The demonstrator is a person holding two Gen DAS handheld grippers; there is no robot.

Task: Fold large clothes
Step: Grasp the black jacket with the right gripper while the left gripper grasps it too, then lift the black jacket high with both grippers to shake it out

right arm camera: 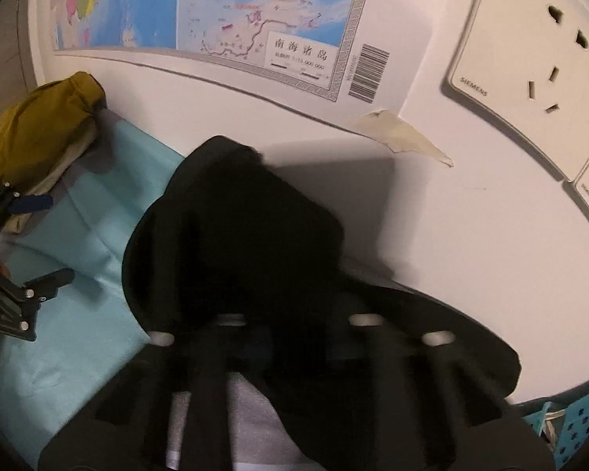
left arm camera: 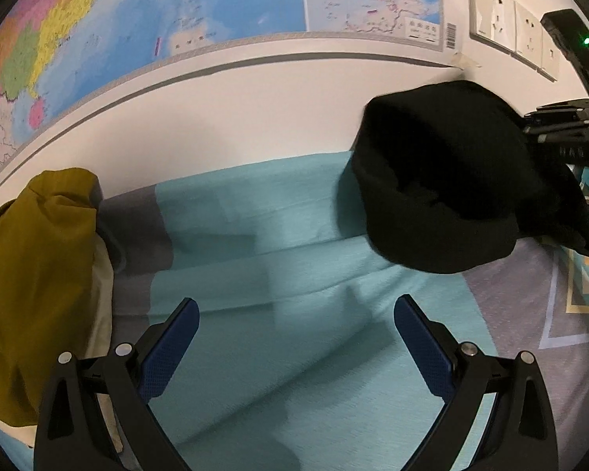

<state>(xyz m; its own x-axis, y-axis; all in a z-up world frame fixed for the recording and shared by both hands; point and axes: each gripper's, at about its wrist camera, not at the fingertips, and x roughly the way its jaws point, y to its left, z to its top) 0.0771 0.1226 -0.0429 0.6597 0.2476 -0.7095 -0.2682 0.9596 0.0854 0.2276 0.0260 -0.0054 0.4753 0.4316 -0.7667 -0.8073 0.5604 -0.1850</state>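
Note:
A black garment (left arm camera: 443,180) hangs bunched above the bed at the right, held up by my right gripper (left arm camera: 546,129). In the right wrist view the black garment (right arm camera: 231,235) drapes over my right gripper (right arm camera: 294,337), whose jaws are close together and shut on the cloth; the fingertips are hidden by it. My left gripper (left arm camera: 296,310) is open and empty, low over the teal sheet (left arm camera: 255,259), left of the garment. It also shows in the right wrist view (right arm camera: 43,235) at the far left.
An olive-yellow garment (left arm camera: 31,267) lies piled at the bed's left end, also in the right wrist view (right arm camera: 39,129). A wall map (left arm camera: 176,19) and wall sockets (right arm camera: 530,70) are behind the bed. A perforated teal basket (right arm camera: 577,424) is at the lower right.

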